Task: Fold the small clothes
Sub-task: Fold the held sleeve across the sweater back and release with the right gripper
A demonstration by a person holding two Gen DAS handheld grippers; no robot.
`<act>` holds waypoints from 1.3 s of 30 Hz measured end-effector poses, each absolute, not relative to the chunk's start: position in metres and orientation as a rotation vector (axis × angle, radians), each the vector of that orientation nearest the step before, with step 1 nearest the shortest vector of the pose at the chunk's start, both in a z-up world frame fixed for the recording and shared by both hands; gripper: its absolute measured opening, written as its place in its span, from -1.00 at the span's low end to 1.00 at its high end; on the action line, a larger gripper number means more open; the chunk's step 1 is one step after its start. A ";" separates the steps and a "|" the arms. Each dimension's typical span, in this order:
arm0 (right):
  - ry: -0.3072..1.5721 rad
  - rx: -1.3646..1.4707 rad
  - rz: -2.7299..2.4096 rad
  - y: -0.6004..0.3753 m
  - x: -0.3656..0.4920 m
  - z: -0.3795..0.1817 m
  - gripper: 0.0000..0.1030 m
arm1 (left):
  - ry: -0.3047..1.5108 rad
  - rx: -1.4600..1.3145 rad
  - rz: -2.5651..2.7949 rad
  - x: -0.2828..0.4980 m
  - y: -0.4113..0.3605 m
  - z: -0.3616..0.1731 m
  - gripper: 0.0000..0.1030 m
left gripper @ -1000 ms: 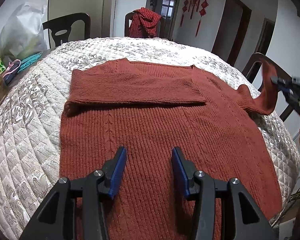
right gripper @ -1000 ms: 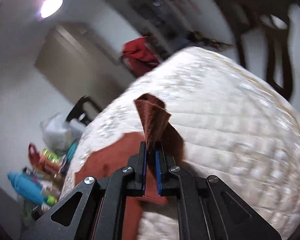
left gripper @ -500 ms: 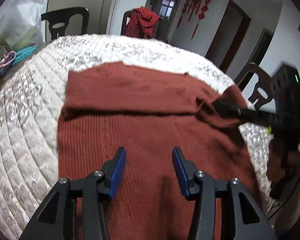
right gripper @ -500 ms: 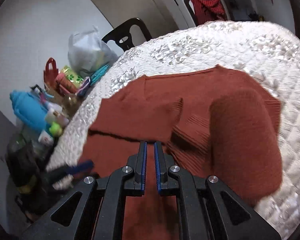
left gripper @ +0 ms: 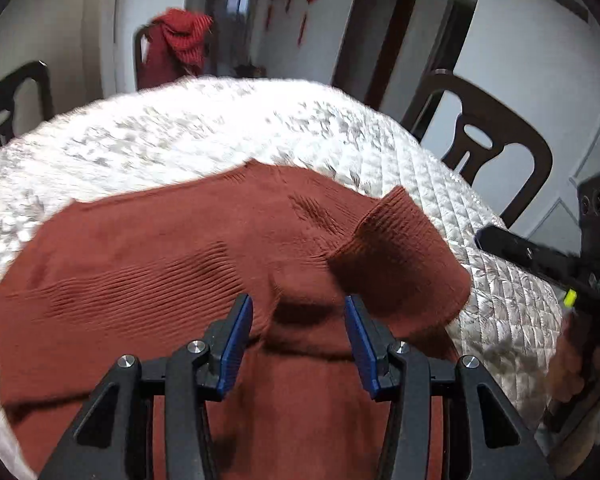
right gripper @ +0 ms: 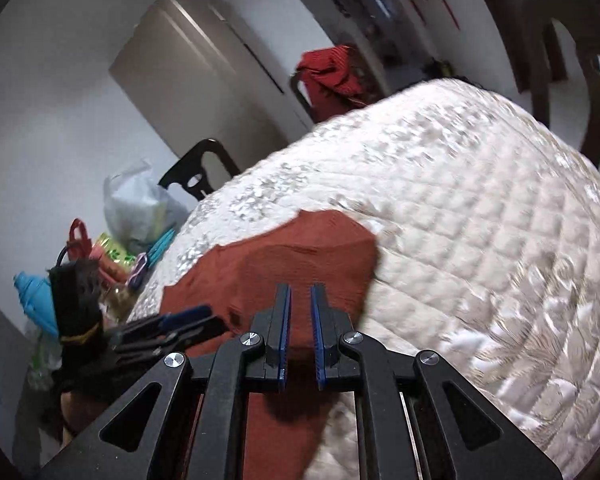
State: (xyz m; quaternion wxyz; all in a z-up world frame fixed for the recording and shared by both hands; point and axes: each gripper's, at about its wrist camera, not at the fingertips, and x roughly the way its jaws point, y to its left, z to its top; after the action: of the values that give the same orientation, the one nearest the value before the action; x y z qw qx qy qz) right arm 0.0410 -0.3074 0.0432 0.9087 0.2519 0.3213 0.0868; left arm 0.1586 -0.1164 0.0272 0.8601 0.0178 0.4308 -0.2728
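The right gripper [right gripper: 300,330] is pointing down over a rust-red knitted sweater [right gripper: 300,256] that is lying on a white quilted cover [right gripper: 480,240]. Its 2 blue-lined jaws are standing a narrow gap apart and opening, with nothing between the pads. The sweater is spreading from beneath the gripper toward the left and far side, its far edge blurred. At the left, the left gripper [right gripper: 184,318] is reaching in over the sweater's left part, its fingers blurred. Beyond the cover's left edge a blue bottle [right gripper: 36,300], a plastic bag [right gripper: 136,208] and a dark chair [right gripper: 200,172] are standing; a red garment [right gripper: 332,76] is hanging over a far chair.
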 end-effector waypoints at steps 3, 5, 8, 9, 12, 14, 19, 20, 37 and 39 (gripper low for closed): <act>0.676 0.534 0.169 -0.314 0.040 0.036 -0.81 | 0.958 0.037 -0.587 0.170 -0.128 0.014 -0.52; 0.679 0.536 0.170 -0.315 0.040 0.035 -0.81 | 0.943 0.016 -0.599 0.169 -0.128 0.017 -0.79; 0.686 0.532 0.174 -0.315 0.039 0.033 -0.81 | 0.861 -0.038 -0.621 0.158 -0.117 0.037 -0.82; 0.687 0.528 0.178 -0.314 0.040 0.033 -0.81 | 0.832 -0.054 -0.619 0.156 -0.110 0.045 -0.82; 0.692 0.514 0.192 -0.308 0.043 0.034 -0.81 | 0.777 -0.100 -0.583 0.151 -0.084 0.060 -0.82; 0.702 0.494 0.206 -0.301 0.047 0.033 -0.81 | 0.784 -0.103 -0.530 0.154 -0.069 0.057 -0.82; 0.794 0.385 0.211 -0.279 0.070 0.021 -0.81 | 0.891 -0.133 -0.409 0.168 -0.035 0.023 -0.80; 0.819 0.364 0.203 -0.275 0.075 0.017 -0.81 | 0.903 -0.141 -0.404 0.169 -0.032 0.017 -0.76; 0.880 0.222 0.153 -0.280 0.119 0.005 -0.87 | 0.901 -0.044 -0.359 0.184 -0.045 0.012 -0.55; 0.884 0.228 0.124 -0.283 0.122 0.011 -0.87 | 0.874 -0.056 -0.359 0.186 -0.042 0.010 -0.55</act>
State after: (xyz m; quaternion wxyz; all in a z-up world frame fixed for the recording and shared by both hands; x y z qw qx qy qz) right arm 0.1216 -0.2827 0.0106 0.8958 0.1102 0.4264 0.0598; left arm 0.1856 -0.0422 0.0100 0.8900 -0.0269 0.4210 -0.1729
